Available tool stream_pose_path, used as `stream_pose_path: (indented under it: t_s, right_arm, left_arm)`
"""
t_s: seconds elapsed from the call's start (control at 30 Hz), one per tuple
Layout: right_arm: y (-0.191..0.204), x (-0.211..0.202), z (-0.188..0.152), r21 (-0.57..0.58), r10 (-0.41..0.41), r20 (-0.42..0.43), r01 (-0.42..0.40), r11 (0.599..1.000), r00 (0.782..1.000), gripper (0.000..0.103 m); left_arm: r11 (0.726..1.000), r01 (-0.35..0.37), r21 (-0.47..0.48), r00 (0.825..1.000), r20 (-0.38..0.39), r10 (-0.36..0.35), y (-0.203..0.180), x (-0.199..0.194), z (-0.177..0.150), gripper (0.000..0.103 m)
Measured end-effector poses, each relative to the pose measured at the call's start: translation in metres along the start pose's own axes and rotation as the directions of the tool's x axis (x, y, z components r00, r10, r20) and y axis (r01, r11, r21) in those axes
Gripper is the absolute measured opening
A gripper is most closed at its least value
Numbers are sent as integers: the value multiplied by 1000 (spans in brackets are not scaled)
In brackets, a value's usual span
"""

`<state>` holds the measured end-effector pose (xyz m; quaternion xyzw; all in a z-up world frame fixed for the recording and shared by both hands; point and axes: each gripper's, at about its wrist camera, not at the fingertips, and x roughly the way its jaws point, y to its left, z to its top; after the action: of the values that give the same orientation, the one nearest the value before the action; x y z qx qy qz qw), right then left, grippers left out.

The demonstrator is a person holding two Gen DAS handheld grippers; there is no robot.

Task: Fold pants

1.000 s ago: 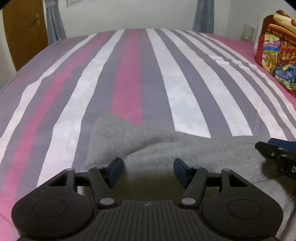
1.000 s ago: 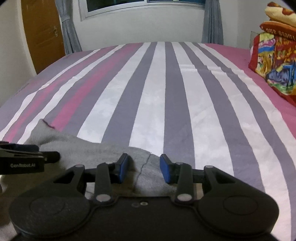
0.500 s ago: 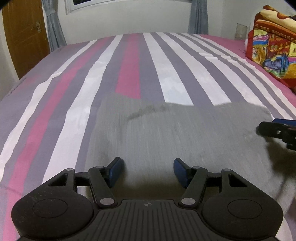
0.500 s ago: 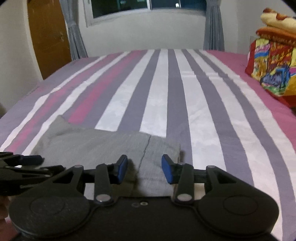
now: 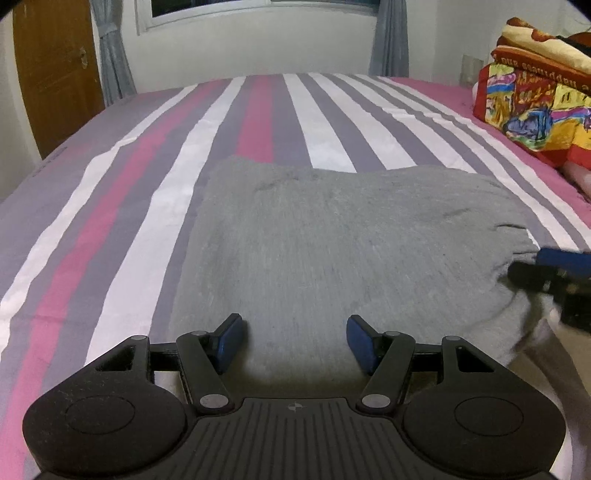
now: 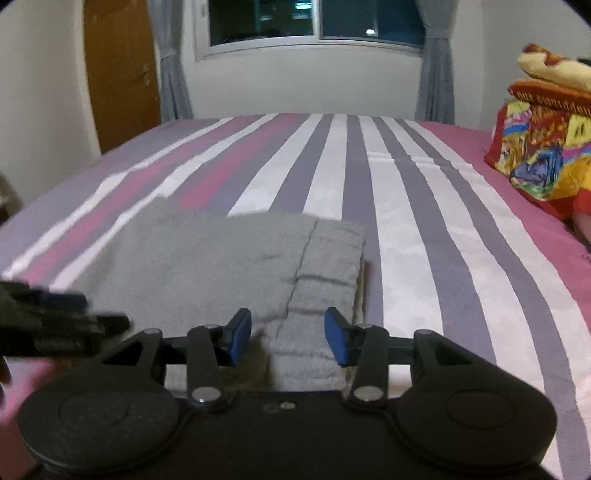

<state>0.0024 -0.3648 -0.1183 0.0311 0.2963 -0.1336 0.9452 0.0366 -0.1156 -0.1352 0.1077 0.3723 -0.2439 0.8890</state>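
Note:
The grey pants (image 5: 332, 240) lie folded into a flat block on the striped bed (image 5: 110, 221). In the right wrist view the pants (image 6: 221, 266) show their ribbed waistband (image 6: 328, 280) at the right end. My left gripper (image 5: 293, 343) is open and empty over the near edge of the pants. My right gripper (image 6: 288, 338) is open and empty above the waistband end. The right gripper also shows at the right edge of the left wrist view (image 5: 554, 269), and the left gripper at the left edge of the right wrist view (image 6: 55, 325).
A stack of colourful folded blankets (image 5: 532, 107) sits at the bed's right side, also in the right wrist view (image 6: 546, 147). A wooden door (image 6: 122, 74) stands at the back left, a window with grey curtains (image 6: 314, 22) behind the bed.
Both grippers have pulled back and risen from the pants, staying open. More of the folded grey block shows in both views.

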Motion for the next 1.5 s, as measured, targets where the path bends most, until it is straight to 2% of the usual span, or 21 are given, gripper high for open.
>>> stream_pose_path:
  t_s: [0.13,0.27,0.33,0.47,0.6,0.63,0.67,0.7,0.77,0.93,1.0,1.03,1.1,1.13,1.2,1.27,1.5]
  right_arm:
    - [-2,12,-12,-4,-3,-38,3,1000,999,45]
    - [-4,20,-5,18,2,-63,-1,1000,998,48]
    - [-2,12,-1,13,10,-54,-9,1000,998,52]
    - [0,-11,-5,38,13,24,-14,999,1000,58]
    - [0,5,-17,1,-19,-27,19,1000,999,60]
    - [-3,11,-18,21,-10,-55,12,1000,998,66]
    - [-8,15,-18,63,8,-77,-3,998,997,67]
    - [-13,13,-17,109,20,-75,-12,994,997,67]
    - [-16,7,-14,131,26,-59,-18,991,998,67]
    - [-8,-14,-5,86,-5,9,4,996,1000,66]
    - [-2,-18,-4,58,-15,39,13,998,999,66]
    - [1,-16,-5,40,-21,42,20,999,999,66]
    - [1,-3,-7,19,-35,-15,35,999,999,66]
    - [-3,3,-9,35,-27,-42,28,999,999,65]
    - [-14,4,-8,92,3,-39,0,996,999,68]
    - [-17,3,-6,100,5,-37,-1,995,999,71]
    - [-35,2,2,181,59,-45,-50,982,997,74]
  left_arm:
    - [1000,10,-13,1000,4,-10,0,-3,-5,62]
    - [1000,-4,-13,1000,2,4,-1,-2,-6,62]
    - [1000,-1,-20,1000,3,2,-2,-7,-5,62]
    - [1000,0,-19,1000,22,1,-1,-20,-11,63]
    - [1000,-11,16,1000,24,11,-6,-14,-18,63]
    - [1000,-17,14,1000,23,17,-7,-15,-17,63]
    - [1000,-17,6,1000,19,17,-7,-16,-16,63]
    - [1000,-13,-3,1000,17,13,-7,-19,-14,63]
    - [1000,-16,-8,1000,27,16,-5,-24,-13,63]
    - [999,-35,2,998,49,35,-3,-33,-14,63]
    - [999,-32,8,999,26,32,-4,-26,-18,63]
    - [999,-32,5,999,21,32,-4,-23,-20,63]
    - [999,-33,3,999,26,33,-4,-24,-22,63]
    - [999,-33,8,999,25,32,-4,-25,-21,63]
    - [1000,-27,1,999,24,27,-1,-28,-20,63]
    - [1000,-28,-7,999,24,28,2,-30,-19,63]
    - [999,-12,-29,1000,23,12,14,-35,-9,63]
